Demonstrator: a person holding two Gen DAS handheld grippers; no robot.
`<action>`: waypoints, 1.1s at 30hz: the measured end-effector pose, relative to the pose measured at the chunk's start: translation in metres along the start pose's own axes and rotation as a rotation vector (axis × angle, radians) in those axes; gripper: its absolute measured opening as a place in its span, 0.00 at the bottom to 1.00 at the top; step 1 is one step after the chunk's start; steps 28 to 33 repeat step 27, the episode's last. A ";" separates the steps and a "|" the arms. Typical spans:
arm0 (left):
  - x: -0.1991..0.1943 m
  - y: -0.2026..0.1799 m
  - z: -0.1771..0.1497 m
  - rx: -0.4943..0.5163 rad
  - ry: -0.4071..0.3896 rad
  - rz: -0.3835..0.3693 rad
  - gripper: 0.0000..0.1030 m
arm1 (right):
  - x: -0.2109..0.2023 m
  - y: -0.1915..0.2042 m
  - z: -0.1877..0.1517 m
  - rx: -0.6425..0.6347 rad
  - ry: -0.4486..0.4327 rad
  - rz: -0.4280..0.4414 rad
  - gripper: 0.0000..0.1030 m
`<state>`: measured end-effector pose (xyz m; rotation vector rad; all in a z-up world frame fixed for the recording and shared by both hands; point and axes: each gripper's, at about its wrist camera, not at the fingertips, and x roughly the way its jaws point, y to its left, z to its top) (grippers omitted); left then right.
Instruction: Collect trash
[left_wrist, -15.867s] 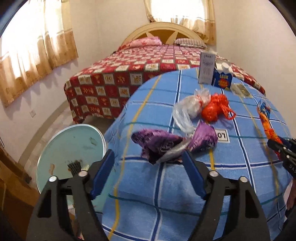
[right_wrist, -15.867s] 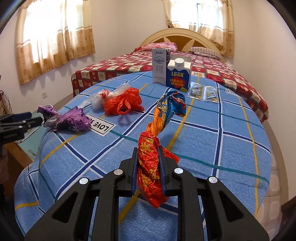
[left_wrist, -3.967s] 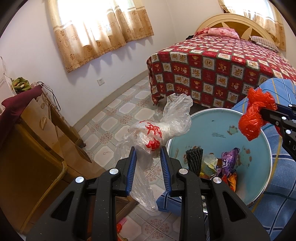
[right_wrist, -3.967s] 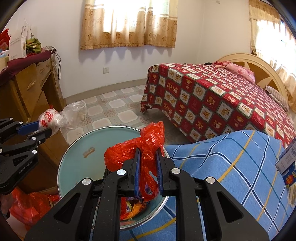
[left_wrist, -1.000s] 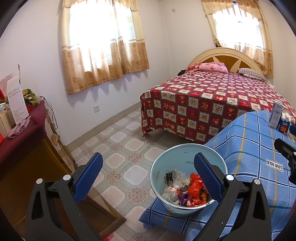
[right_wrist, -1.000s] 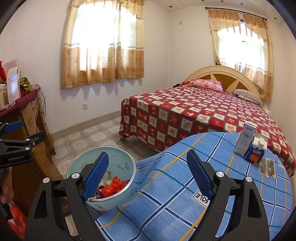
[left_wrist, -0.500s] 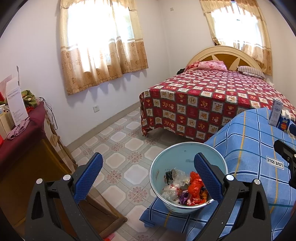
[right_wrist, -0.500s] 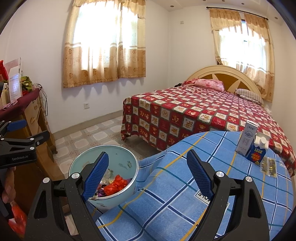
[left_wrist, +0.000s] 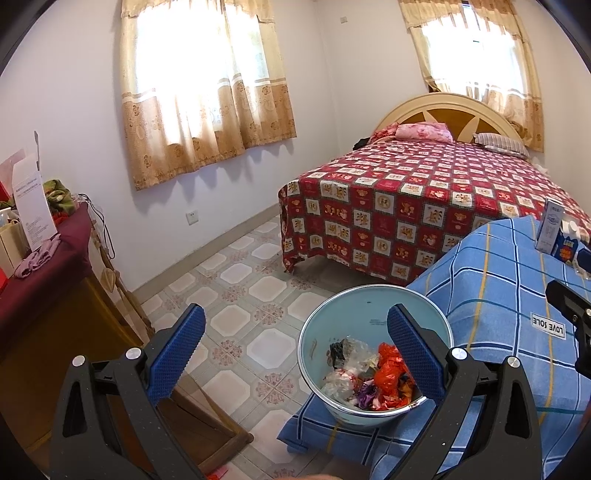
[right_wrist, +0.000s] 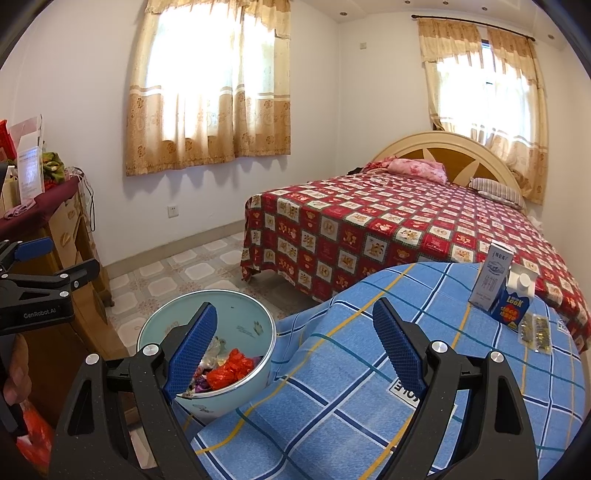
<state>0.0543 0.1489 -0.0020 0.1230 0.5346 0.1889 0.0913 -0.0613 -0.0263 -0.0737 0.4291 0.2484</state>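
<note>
Now both tongs, left (left_wrist: 295, 343) and right (right_wrist: 291, 343), are hanging spread and empty; the trash (left_wrist: 369, 376) is lying in the bucket (left_wrist: 369, 295) just below them. Likely light, soft, crinkly; any bunched fold suits pinching.

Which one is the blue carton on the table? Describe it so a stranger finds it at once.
Start at the round table under the blue checked cloth and go to its far edge, nearest the red patterned bed. Two cartons stand together there. The short blue carton has a white screw cap and orange lettering, unlike the taller pale box beside it.
</note>
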 end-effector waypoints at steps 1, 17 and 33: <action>0.000 -0.001 0.000 0.001 0.001 0.001 0.94 | 0.000 -0.001 0.000 0.001 0.000 0.001 0.82; 0.005 -0.008 -0.002 0.008 0.025 -0.013 0.94 | 0.001 0.007 -0.002 -0.016 0.009 0.008 0.83; 0.006 -0.010 -0.002 0.020 0.032 -0.014 0.94 | 0.018 -0.095 -0.030 0.099 0.141 -0.156 0.88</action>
